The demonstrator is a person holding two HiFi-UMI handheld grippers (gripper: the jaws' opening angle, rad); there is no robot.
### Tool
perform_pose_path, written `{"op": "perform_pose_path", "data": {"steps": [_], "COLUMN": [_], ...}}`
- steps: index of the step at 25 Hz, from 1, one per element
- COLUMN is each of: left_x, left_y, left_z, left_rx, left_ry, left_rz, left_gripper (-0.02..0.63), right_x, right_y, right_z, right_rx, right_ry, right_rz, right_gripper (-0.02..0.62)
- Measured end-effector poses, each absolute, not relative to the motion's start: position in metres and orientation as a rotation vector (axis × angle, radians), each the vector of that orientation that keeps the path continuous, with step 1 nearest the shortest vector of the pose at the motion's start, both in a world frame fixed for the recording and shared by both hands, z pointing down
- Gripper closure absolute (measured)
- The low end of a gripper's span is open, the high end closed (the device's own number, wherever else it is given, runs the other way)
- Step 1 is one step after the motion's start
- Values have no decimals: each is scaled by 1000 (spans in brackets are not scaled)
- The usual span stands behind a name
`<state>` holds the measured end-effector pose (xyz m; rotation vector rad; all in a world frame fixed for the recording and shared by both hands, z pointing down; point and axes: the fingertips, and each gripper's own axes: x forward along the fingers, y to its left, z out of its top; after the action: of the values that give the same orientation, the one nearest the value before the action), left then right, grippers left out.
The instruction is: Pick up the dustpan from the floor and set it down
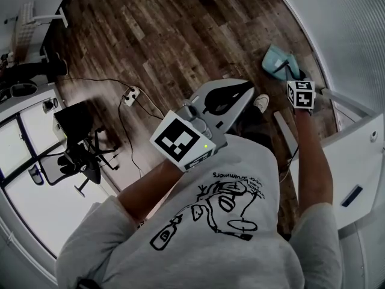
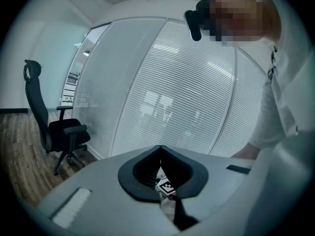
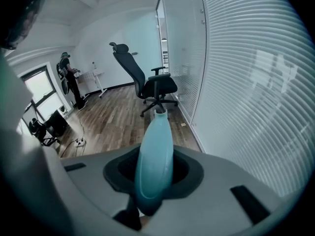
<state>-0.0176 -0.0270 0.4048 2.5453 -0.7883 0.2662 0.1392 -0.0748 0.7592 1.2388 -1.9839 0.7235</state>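
Because the pale teal plastic dustpan [image 3: 153, 156] looks light, stiff and smooth, its tapered handle seems the best hold. The right gripper [image 1: 293, 77] is clamped there, angled steeply down over the wood floor's [image 1: 168, 35] right edge. The left gripper [image 2: 160, 154] sits closed, empty and nearly level.

Dark wood plank floor [image 1: 162, 35]. White power strip [image 1: 130, 95] on floor, black cables trailing off it. Black office chair [image 1: 81, 152] near strip, next to white-framed windows. Second black office chair [image 3: 150, 85] just beside glass wall with slatted blinds [image 3: 246, 92]. Person [image 3: 71, 82] standing at far end of room.
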Motion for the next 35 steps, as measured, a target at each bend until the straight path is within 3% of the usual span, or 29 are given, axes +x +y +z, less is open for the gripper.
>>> {"op": "perform_pose_path", "data": {"steps": [35], "left_x": [-1], "left_y": [-35], "left_z": [397], "left_rx": [2559], "left_ry": [-707], "left_rz": [266], "left_gripper": [604], "right_x": [91], "right_y": [37], "right_z": [793], "right_rx": [1029], "right_ry": [-1941], "right_rz": [914], "right_gripper": [548]}}
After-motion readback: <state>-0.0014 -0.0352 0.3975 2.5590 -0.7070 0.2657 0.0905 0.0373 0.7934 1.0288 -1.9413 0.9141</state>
